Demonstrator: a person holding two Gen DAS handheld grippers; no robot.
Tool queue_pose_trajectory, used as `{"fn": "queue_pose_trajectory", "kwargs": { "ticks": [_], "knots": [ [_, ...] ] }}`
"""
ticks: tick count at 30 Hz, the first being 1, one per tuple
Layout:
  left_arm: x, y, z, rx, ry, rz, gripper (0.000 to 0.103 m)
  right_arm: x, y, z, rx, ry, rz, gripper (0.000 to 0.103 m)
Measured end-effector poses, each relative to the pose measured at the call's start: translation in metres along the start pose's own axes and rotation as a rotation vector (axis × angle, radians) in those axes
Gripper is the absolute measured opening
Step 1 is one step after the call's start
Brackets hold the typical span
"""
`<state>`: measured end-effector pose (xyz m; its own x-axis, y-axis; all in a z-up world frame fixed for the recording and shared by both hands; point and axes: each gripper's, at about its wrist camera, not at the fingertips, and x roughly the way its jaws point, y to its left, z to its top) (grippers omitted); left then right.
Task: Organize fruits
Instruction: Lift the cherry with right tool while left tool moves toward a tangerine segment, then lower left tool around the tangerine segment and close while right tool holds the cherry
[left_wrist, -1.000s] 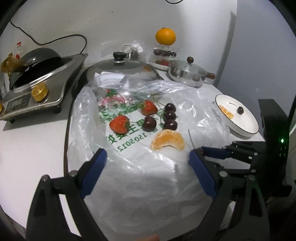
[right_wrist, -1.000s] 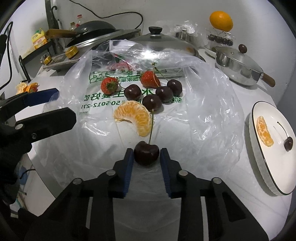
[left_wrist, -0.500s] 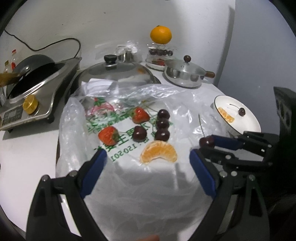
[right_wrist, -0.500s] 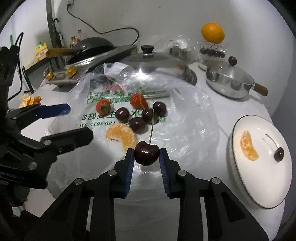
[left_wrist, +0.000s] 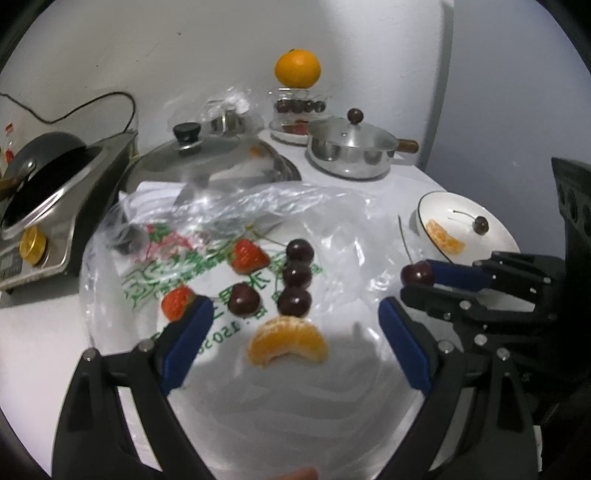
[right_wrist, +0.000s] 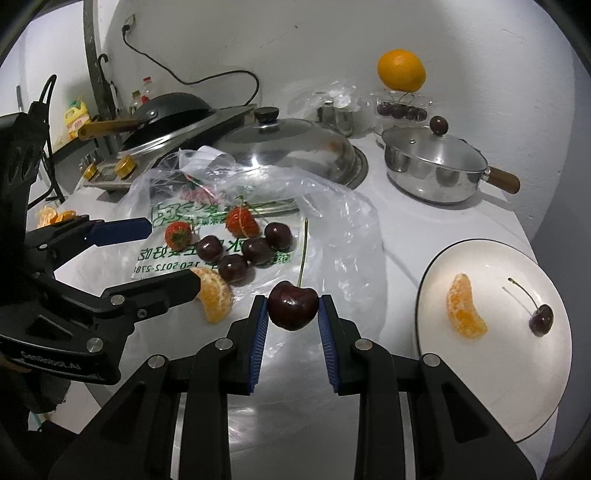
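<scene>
Left tongs (left_wrist: 291, 328): you hold them spread wide with nothing between the pads, low over the near part of the plastic bag (left_wrist: 332, 229); I take that as waiting over the loose fruit for the next pick.
Orange segment on the bag (left_wrist: 288, 345): it lies between your 2 left pads and slightly beyond them, touching neither.
Strawberries (left_wrist: 249, 254): 2 of them sit on the bag at the left of the group, the nearer one (left_wrist: 177, 303) just beside your left-hand pad.
Cherries on the bag (left_wrist: 295, 275): 4 dark ones cluster just beyond the segment, ahead of the left tongs.
Why the bag: it lies flattened on the counter (right_wrist: 424, 221) as a mat, so the unsorted fruit stays together.
Right tongs (right_wrist: 293, 312): closed on 1 cherry (right_wrist: 293, 310), a pad pressing each side, stem upward, clear of the bag.
Why gripped so: a side pinch leaves the stem free and the round fruit cannot roll away.
White plate (right_wrist: 491, 398): it sits right of the bag and near you, already bearing 1 segment (right_wrist: 463, 306) and 1 cherry (right_wrist: 541, 319).
Judgement: the held cherry is probably bound for that plate, lying to the right of your right tongs.
</scene>
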<state>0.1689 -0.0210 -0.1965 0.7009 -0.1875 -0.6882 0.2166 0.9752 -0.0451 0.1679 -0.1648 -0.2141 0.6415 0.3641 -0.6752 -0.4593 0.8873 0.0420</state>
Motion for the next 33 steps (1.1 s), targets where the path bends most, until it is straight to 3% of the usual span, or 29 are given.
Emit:
{"fn": "queue_pose_trajectory", "kwargs": {
  "ticks": [14,25,27,29,33],
  "knots": [
    [0.044,0.004,-0.015,-0.019,0.112,0.022,0.092,0.007,-0.010,-0.001,0.013,0.004,0.004,0.029],
    [0.054,0.007,-0.018,-0.026,0.144,0.030,0.091,0.010,-0.010,-0.001,0.015,0.010,0.002,0.029],
    [0.056,0.007,-0.018,-0.024,0.149,0.030,0.088,0.011,-0.010,-0.001,0.014,0.010,0.002,0.030],
    [0.060,0.006,-0.018,-0.022,0.162,0.031,0.079,0.010,-0.010,-0.001,0.015,0.009,0.003,0.030],
    [0.061,0.005,-0.017,-0.010,0.162,0.038,0.076,0.012,-0.011,-0.003,0.018,0.013,0.003,0.030]
  ]
}}
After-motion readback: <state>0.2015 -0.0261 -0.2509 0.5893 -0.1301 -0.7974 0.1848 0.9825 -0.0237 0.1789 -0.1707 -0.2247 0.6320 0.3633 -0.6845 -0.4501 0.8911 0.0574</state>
